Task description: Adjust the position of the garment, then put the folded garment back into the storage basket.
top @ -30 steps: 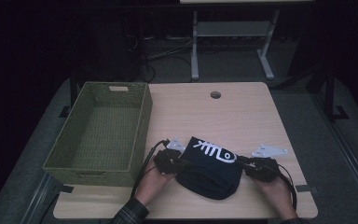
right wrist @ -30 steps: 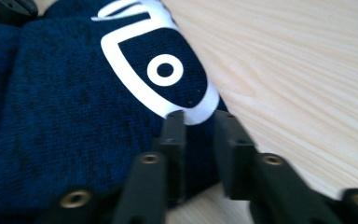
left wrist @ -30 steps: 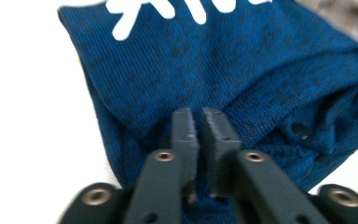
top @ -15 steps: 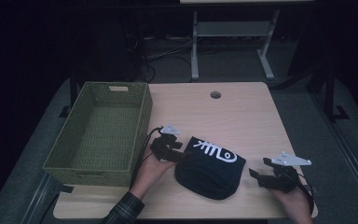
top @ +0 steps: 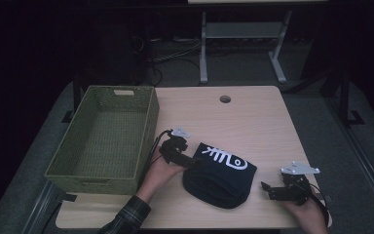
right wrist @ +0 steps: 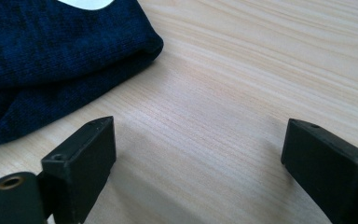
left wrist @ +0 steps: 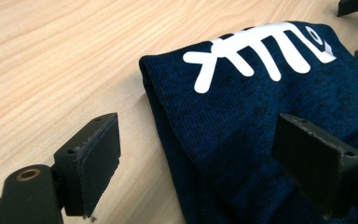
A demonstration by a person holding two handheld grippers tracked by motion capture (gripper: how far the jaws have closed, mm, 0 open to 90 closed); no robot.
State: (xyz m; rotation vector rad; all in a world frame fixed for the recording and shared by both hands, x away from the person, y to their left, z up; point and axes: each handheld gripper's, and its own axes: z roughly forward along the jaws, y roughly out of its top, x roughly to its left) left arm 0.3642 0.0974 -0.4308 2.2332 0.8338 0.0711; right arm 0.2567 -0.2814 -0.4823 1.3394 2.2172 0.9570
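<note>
A folded dark navy garment (top: 221,175) with a white fish-bone print lies on the wooden table (top: 253,126) near its front edge. My left gripper (top: 196,162) is at the garment's left edge. Its jaws have just been opening. They stand wide apart, and the folded edge of the garment (left wrist: 261,107) lies loose between the left gripper's (left wrist: 205,163) pads. My right gripper (top: 268,190) is off the garment's right side. Its jaws have just been opening too. The right gripper (right wrist: 196,163) has bare wood between its jaws, with the garment (right wrist: 51,56) a short way ahead.
A green woven basket (top: 148,129), with nothing in it, stands on the left of the table beside my left hand. A round cable hole (top: 225,99) sits near the far edge. A white metal frame (top: 203,53) stands on the floor behind the table.
Both grippers were shut at the garment's two ends; they have opened and let go. The right gripper has drawn away to the right, the left a little to the left. The garment lies still.
</note>
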